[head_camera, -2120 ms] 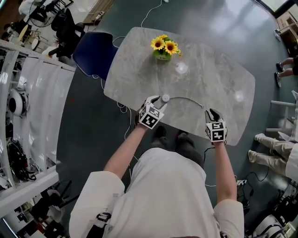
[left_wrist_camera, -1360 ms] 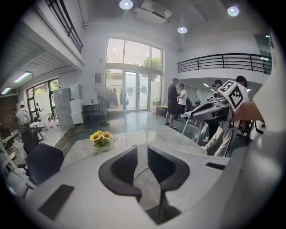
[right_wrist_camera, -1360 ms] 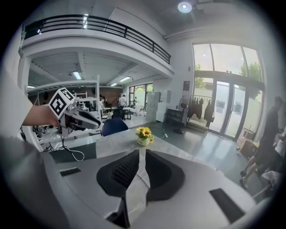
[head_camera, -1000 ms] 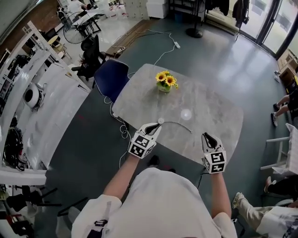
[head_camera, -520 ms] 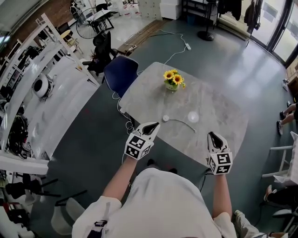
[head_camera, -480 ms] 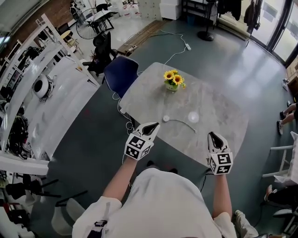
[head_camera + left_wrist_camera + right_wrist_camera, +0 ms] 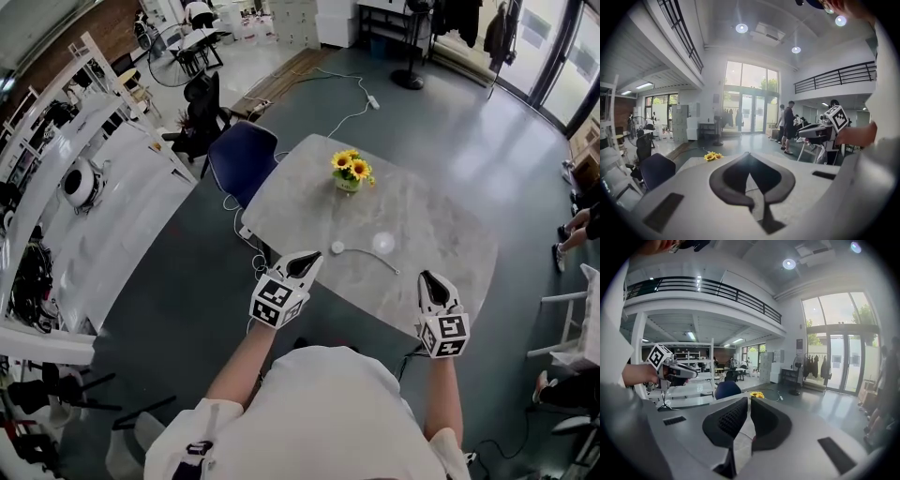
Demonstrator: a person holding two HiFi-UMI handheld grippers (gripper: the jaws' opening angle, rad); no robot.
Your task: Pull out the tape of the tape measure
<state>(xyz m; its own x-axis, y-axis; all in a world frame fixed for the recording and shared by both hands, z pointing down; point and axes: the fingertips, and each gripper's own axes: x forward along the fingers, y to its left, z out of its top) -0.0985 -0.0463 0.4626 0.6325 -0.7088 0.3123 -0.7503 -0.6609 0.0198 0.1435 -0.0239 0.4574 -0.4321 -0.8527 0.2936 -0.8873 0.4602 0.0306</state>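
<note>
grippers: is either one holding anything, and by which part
Nothing is held. The left gripper and right gripper are shut and empty; the small round white tape measure lies on the grey marble table, apart from both.

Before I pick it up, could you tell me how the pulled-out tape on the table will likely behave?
The tape lies in a loose curve, so it probably flexes and droops when lifted. Its small round case looks light and may slide on the smooth table if tugged.

We see sunflowers point(image 7: 351, 171) near the table's point(image 7: 431, 234) far edge, and a blue chair point(image 7: 239, 159) at its left corner.
</note>
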